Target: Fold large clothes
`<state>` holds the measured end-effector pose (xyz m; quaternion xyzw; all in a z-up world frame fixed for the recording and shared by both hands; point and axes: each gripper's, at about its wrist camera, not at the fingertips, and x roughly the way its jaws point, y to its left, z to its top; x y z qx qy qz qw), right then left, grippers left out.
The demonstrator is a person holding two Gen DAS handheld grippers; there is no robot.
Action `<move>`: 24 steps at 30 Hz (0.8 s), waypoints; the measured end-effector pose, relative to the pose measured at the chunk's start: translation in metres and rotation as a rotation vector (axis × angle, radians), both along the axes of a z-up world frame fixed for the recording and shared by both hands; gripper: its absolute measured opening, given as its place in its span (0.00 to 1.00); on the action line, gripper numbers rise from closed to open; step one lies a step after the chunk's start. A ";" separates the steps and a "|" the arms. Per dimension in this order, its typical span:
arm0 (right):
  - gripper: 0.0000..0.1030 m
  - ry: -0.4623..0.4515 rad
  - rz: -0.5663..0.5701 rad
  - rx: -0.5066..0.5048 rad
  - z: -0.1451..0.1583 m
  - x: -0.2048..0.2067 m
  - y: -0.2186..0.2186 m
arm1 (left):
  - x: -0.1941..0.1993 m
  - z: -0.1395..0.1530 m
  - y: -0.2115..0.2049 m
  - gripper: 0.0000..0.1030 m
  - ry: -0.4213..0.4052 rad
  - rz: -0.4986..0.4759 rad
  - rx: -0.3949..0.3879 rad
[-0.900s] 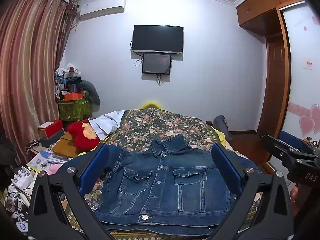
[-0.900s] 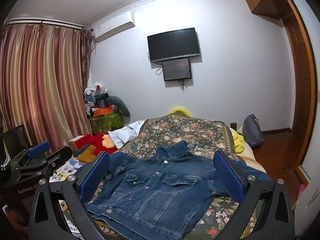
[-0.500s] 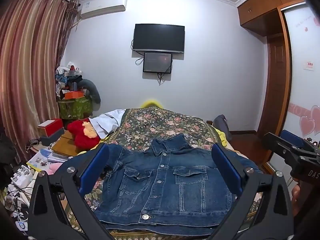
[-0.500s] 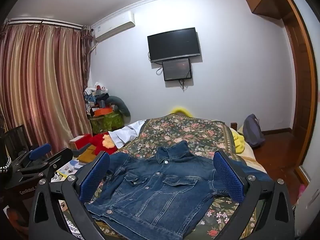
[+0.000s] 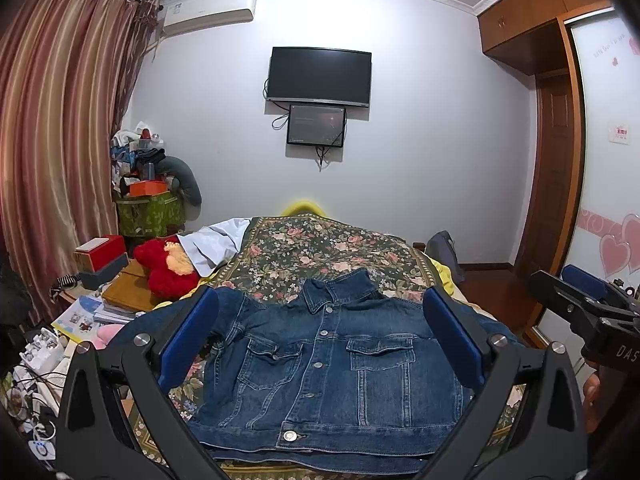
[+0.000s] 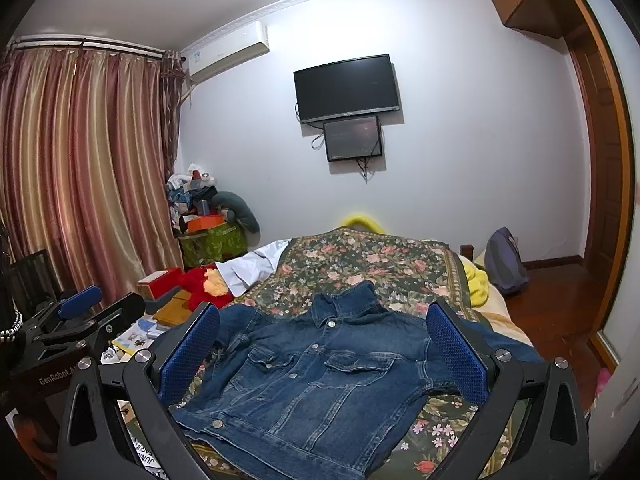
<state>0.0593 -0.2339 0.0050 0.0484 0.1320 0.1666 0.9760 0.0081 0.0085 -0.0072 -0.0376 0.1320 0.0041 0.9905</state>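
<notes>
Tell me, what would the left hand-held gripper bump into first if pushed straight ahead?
Probably the blue denim jacket lying buttoned on the floral bedspread; the open left hand-held gripper frames it, though depth is unclear.

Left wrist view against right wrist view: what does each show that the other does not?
Only the left wrist view shows the heart-patterned sliding door and the right gripper at its right edge. Only the right wrist view shows the left gripper at its left edge. Both share the denim jacket spread buttoned-up on the floral bedspread, and the wall-mounted TV.

blue denim jacket [image 5: 332, 364], floral bedspread [image 5: 320, 248]
</notes>
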 end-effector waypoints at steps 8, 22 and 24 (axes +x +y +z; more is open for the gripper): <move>1.00 0.011 -0.010 0.006 0.000 0.001 -0.003 | -0.001 0.002 0.001 1.00 0.001 -0.005 -0.003; 1.00 0.010 -0.012 0.007 0.001 0.002 -0.003 | 0.002 0.004 -0.001 1.00 0.004 -0.012 0.001; 1.00 0.010 -0.012 0.008 0.001 0.002 -0.004 | 0.002 0.005 -0.002 1.00 0.004 -0.012 0.000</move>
